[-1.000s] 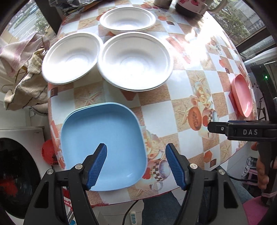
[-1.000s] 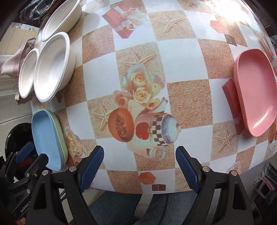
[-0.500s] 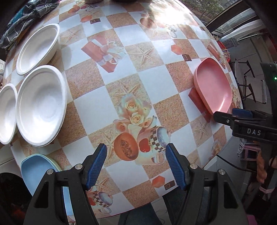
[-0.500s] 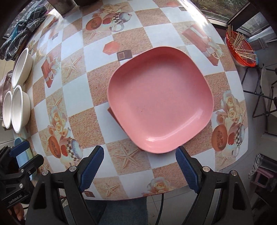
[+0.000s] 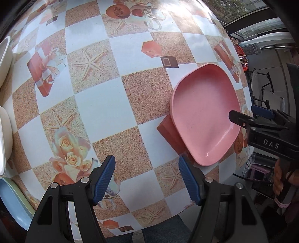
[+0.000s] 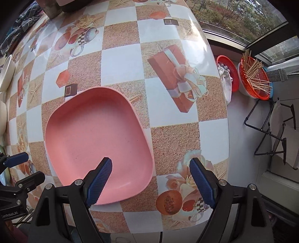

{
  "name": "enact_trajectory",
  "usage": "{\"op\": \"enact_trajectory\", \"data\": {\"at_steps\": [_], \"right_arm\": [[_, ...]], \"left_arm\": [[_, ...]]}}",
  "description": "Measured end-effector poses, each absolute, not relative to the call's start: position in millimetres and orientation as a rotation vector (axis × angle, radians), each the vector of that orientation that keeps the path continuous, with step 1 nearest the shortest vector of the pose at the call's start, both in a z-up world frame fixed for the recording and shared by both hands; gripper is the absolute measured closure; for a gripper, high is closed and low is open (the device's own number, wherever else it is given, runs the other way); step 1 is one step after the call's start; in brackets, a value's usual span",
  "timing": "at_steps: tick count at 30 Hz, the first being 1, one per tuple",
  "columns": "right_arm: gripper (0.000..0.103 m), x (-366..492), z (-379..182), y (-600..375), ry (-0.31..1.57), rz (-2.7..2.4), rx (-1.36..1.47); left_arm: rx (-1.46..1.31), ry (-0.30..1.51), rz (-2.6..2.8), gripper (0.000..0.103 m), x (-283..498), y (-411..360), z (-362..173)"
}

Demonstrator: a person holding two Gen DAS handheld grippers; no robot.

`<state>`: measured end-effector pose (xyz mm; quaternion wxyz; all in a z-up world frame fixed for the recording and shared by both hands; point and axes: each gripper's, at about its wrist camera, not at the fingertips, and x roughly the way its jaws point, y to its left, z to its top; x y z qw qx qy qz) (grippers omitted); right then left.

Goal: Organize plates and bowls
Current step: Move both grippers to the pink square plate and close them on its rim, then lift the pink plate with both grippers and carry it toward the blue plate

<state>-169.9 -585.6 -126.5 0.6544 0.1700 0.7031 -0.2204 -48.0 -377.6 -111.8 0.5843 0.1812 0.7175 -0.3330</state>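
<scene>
A pink square plate (image 6: 97, 134) lies on the patterned table near its right front edge; it also shows in the left wrist view (image 5: 203, 115). My right gripper (image 6: 151, 181) is open over the plate's near right corner, its left finger (image 6: 101, 177) above the plate's floor. My left gripper (image 5: 146, 179) is open and empty over the table, left of the plate. A blue plate (image 5: 13, 201) on a green one sits at the far left edge. White bowls (image 5: 4, 134) stand along the left edge.
The table (image 5: 97, 104) has a checked cloth with printed pictures. Beyond its right edge on the floor stand red baskets (image 6: 254, 78), one holding sticks, and a folding chair (image 6: 278, 130). A dark pot (image 6: 74, 5) stands at the far edge.
Both grippers have swung right across the table, away from the blue plate and bowls. The right gripper has come closer to the pink plate and now straddles its near corner. Both stay open.
</scene>
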Motion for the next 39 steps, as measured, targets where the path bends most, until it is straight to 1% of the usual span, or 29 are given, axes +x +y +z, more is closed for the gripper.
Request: {"op": "enact_trajectory", "data": {"at_steps": [4,10,15,17,18,19,20,21,22,23,27,28,30,32,33,39], "right_arm": [[0.017,-163.9,-140.1,-600.9,1.590,-0.454,0.374],[0.017,-149.6,-153.9,-608.6,1.580,-0.393,0.360],[0.018,-136.8,-156.9,-598.4,1.577,-0.339,0.338],[0.035,-134.1,-159.2,-592.2,1.586,-0.341,0.313],[0.036,-133.5,-159.0,-589.8,1.584,-0.349,0.295],[0.044,-133.7,-157.7,-587.9,1.572,-0.345,0.300],[0.058,-133.5,-156.2,-585.4,1.561,-0.341,0.308],[0.065,-132.6,-155.0,-582.3,1.558,-0.334,0.316],[0.073,-131.9,-154.7,-579.6,1.561,-0.321,0.331],[0.074,-131.0,-155.5,-577.4,1.566,-0.319,0.332],[0.077,-130.0,-152.4,-553.5,1.568,-0.319,0.345],[0.077,-130.2,-152.6,-548.9,1.570,-0.320,0.348],[0.077,-131.1,-152.3,-536.6,1.577,-0.322,0.358],[0.077,-131.4,-153.0,-524.9,1.585,-0.321,0.378],[0.077,-131.1,-153.2,-517.5,1.588,-0.314,0.396],[0.077,-123.9,-155.6,-461.3,1.596,-0.285,0.467]], "left_arm": [[0.425,1.649,-0.768,0.029,-51.7,-400.7,-114.4],[0.455,1.643,-0.686,0.029,-55.9,-421.1,-131.9],[0.476,1.623,-0.658,0.029,-60.7,-436.5,-139.0],[0.489,1.617,-0.649,0.029,-61.8,-440.2,-139.2],[0.493,1.614,-0.645,0.029,-62.5,-441.1,-139.6],[0.498,1.610,-0.643,0.029,-64.8,-444.6,-141.1],[0.506,1.606,-0.644,0.029,-65.9,-445.5,-141.4],[0.516,1.600,-0.645,0.030,-67.2,-446.5,-141.7],[0.527,1.591,-0.648,0.031,-71.7,-451.1,-142.1],[0.540,1.581,-0.650,0.034,-72.5,-451.2,-141.5],[0.563,1.553,-0.653,0.054,-75.1,-447.4,-137.6],[0.556,1.553,-0.660,0.056,-72.9,-444.9,-136.4],[0.554,1.550,-0.677,0.065,-71.4,-442.2,-135.9],[0.559,1.545,-0.702,0.071,-67.2,-434.4,-139.9],[0.563,1.549,-0.713,0.073,-63.3,-427.9,-144.2],[0.603,1.541,-0.690,0.072,-57.8,-381.2,-149.2]]}}
